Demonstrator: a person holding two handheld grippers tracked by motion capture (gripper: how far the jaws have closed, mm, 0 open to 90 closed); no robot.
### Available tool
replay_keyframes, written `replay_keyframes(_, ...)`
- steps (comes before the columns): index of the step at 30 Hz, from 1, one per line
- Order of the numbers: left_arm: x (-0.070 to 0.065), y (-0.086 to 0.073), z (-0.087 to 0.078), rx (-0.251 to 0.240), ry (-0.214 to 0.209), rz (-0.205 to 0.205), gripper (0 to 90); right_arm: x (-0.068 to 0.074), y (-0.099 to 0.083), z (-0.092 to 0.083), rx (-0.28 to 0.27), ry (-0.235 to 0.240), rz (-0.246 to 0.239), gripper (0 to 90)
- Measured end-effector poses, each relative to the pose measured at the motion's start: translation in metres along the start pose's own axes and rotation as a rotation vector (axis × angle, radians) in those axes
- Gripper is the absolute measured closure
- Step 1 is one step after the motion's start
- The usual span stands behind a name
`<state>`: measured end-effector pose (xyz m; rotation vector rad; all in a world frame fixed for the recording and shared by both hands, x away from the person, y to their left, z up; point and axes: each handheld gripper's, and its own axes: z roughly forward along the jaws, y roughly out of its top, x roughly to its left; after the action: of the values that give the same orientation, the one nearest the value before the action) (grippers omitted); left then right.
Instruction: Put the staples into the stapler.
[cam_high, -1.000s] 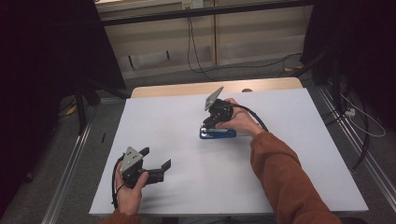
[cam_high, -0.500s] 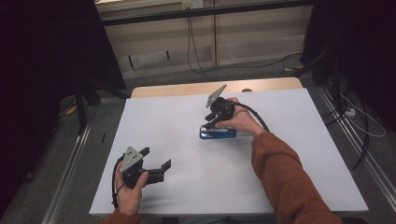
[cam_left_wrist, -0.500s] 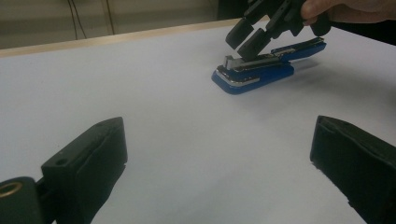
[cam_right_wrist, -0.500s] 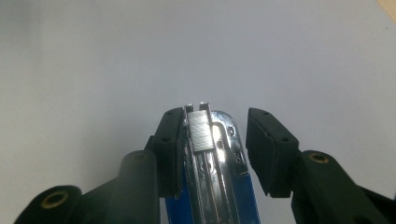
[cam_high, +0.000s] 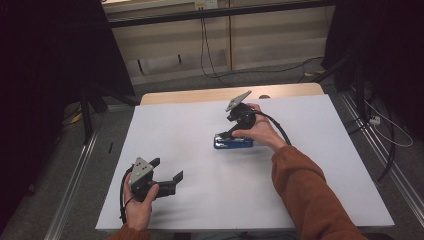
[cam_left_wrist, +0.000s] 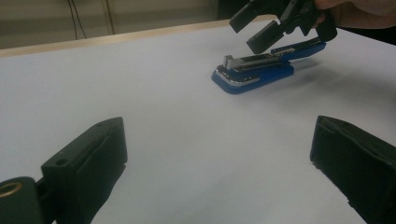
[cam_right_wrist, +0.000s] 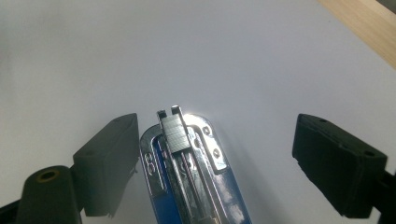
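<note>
A blue stapler (cam_high: 233, 143) lies flat on the white table (cam_high: 300, 175), right of centre. Its metal staple channel is exposed, and a strip of staples (cam_right_wrist: 176, 132) sits at the front. My right gripper (cam_high: 226, 136) points down at the stapler's front end from above. Its jaws have just been opening and now stand wide on either side of the stapler (cam_right_wrist: 187, 158), pressing on nothing. The left gripper view shows the stapler (cam_left_wrist: 254, 70) with the right gripper (cam_left_wrist: 254, 28) over it. At the near left, my left gripper (cam_high: 167, 169) rests open and empty.
A strip of bare wood (cam_high: 200, 95) runs along the table's far edge. Beyond it, cables (cam_high: 220, 70) lie on the carpeted floor. Metal rails (cam_high: 75, 175) flank the table on both sides.
The right gripper's jaws look wider apart over the stapler than before. Both hands stay about where they were, and the stapler has not shifted.
</note>
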<state>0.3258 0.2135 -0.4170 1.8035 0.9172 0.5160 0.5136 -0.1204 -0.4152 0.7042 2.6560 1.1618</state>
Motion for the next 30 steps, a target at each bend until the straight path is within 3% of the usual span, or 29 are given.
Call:
replay_keyframes(8, 0.000, 0.000, 0.000, 0.001, 0.002, 0.001, 4.1, 0.002, -0.009, -0.007, -0.025, -0.052, 0.045, 10.0)
replay_keyframes(12, 0.000, 0.000, 0.000, 0.000, 0.001, 0.001, 4.1, 0.002, -0.012, -0.011, -0.060, -0.074, 0.097, 5.3)
replay_keyframes(14, 0.000, 0.000, 0.000, 0.000, 0.001, 0.001, 4.1, 0.002, -0.014, -0.013, -0.070, -0.062, 0.114, 6.1)
replay_keyframes(22, 0.000, 0.000, 0.000, 0.002, 0.001, 0.001, 4.1, 0.005, -0.024, -0.024, -0.114, -0.104, 0.180, 5.2)
replay_keyframes(30, 0.000, 0.000, 0.001, 0.001, 0.000, -0.001, 4.1, 0.012, -0.033, -0.037, -0.144, -0.176, 0.200, 5.2)
